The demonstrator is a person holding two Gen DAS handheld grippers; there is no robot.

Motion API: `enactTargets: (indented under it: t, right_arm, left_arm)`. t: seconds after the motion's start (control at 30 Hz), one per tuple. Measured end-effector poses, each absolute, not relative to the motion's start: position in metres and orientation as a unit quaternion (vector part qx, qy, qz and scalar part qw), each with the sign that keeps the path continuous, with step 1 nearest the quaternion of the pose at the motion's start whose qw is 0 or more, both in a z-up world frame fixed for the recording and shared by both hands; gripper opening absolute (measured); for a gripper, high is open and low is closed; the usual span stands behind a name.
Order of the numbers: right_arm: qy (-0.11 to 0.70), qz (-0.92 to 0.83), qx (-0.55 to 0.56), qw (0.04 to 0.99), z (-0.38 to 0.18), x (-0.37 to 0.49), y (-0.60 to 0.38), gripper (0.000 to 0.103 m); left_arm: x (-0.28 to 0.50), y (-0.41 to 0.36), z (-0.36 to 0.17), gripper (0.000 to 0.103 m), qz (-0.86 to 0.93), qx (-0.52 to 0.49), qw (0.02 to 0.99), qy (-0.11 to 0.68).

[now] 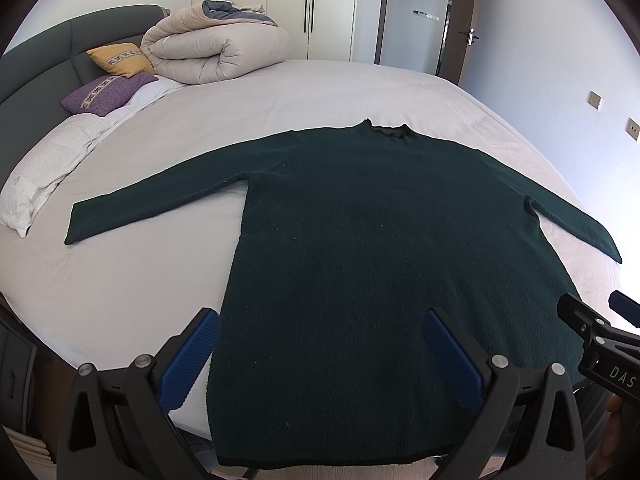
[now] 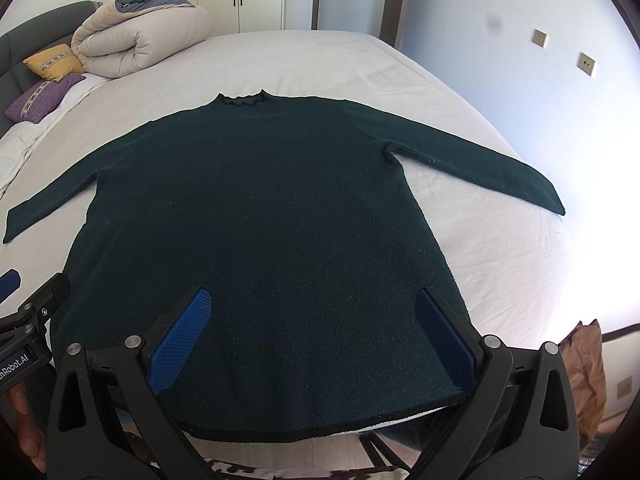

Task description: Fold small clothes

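Observation:
A dark green long-sleeved sweater [image 1: 360, 240] [image 2: 256, 216] lies flat on the white bed, collar at the far end, both sleeves spread out sideways, hem at the near bed edge. My left gripper [image 1: 320, 320] hovers open over the hem's left part, its blue pads [image 1: 192, 356] wide apart with nothing between them. My right gripper [image 2: 314, 300] hangs open above the hem's right part, blue pads [image 2: 180, 344] wide apart. Each gripper shows at the edge of the other's view: the right gripper [image 1: 600, 336], the left gripper [image 2: 28, 320].
The white bed sheet [image 1: 140, 280] [image 2: 480, 240] surrounds the sweater. A rolled beige duvet [image 1: 216, 48], a yellow pillow [image 1: 120, 60] and a purple pillow [image 1: 104, 94] sit at the grey headboard [image 1: 40, 60]. Wardrobe doors and a doorway stand beyond. A brown bag [image 2: 584, 364] lies off the right bed corner.

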State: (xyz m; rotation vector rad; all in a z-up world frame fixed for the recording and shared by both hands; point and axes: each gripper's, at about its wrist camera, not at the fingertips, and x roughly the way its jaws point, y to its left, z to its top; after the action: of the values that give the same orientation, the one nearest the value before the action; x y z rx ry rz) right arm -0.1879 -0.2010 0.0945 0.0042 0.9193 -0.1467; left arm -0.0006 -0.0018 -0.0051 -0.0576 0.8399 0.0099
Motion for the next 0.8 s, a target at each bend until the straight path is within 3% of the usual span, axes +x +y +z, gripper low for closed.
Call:
enactTargets:
  t: [0.8]
  right_arm:
    - [0.444,-0.070,0.003,0.893,0.0941,-0.1883,-0.1991,0.103]
  left_arm:
    - [-0.0046,-0.0053,-0.0098,0.103,0.004,-0.028,0.912,0.409]
